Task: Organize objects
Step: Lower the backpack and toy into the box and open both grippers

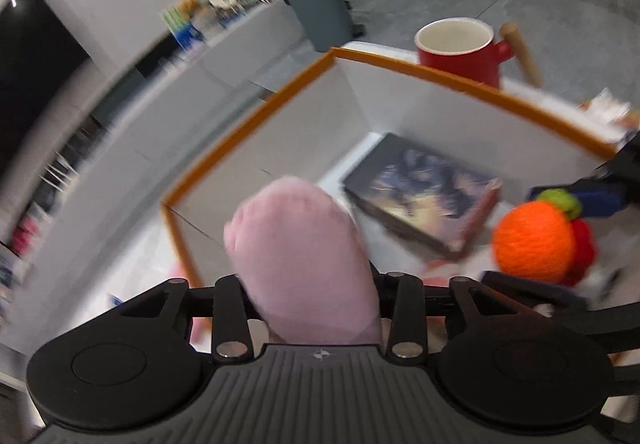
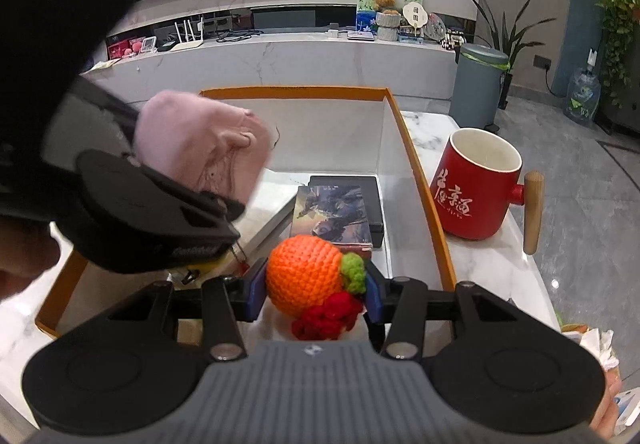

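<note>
While both arms hang over the orange-rimmed box, each already carries a soft thing. Nearest in the right wrist view, the right gripper has its jaws closed partway on a crocheted orange, the blue pads pressing its sides at nine and three o'clock, with a green yarn tuft and a red yarn cluster at about four o'clock of the ball. It looks light and springy, so a hold across the widest part of the ball suits it better than one on the loose red trimmings, which would probably stretch or slip. At ten o'clock of that view, the left gripper hangs higher, its jaws shut on a pink sock, a limp, bunched cloth that should weigh little and sag wherever it is not pinched; holding it by the thick middle of the bundle seems safest. Farther on, at twelve o'clock, a flat illustrated box lies on the box floor, overlapping a black case; both look stiff and smooth. Beyond the rim at two o'clock, a red mug with a wooden handle stands on the marble tabletop, hard, breakable, and apart from the box.
</note>
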Action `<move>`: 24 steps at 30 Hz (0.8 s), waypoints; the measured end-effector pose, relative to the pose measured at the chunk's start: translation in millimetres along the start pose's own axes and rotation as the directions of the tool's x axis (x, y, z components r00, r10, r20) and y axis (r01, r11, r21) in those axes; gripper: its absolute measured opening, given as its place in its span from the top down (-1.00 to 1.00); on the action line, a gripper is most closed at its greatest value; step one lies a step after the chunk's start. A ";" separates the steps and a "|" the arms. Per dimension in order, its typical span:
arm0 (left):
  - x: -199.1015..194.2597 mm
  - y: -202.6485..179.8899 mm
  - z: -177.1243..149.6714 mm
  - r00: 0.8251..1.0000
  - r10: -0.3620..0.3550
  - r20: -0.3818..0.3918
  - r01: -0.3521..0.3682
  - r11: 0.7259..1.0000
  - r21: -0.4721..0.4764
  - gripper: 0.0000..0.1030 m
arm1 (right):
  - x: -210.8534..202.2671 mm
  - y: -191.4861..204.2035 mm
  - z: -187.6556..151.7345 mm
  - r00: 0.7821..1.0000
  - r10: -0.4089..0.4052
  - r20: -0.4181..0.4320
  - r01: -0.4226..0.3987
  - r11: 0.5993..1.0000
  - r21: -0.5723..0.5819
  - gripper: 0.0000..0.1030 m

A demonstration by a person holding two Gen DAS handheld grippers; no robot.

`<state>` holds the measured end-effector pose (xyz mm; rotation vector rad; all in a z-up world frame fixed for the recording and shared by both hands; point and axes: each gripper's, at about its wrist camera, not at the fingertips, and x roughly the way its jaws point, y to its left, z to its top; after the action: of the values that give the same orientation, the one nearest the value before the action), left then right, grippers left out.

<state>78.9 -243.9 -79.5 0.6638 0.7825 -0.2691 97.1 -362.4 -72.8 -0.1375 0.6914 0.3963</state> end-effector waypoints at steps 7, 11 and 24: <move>-6.6 4.3 4.4 0.998 0.041 0.053 -0.041 0.999 -0.002 -0.30 | 4.5 2.5 -2.7 1.000 0.009 -0.024 -0.009 1.000 0.008 0.01; -15.5 13.3 9.2 0.993 0.060 0.100 -0.055 0.997 -0.053 -0.33 | 4.8 3.8 -3.5 1.000 0.011 -0.022 -0.011 1.000 0.005 -0.03; -24.5 0.4 8.8 0.965 -0.185 0.183 0.190 0.982 -0.005 -0.44 | -1.9 2.9 -0.7 1.000 -0.015 0.008 0.015 1.000 0.014 -0.42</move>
<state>67.2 -249.6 -57.0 0.5353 0.6723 -0.4864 94.2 -360.5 -72.1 -0.1279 0.6843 0.3775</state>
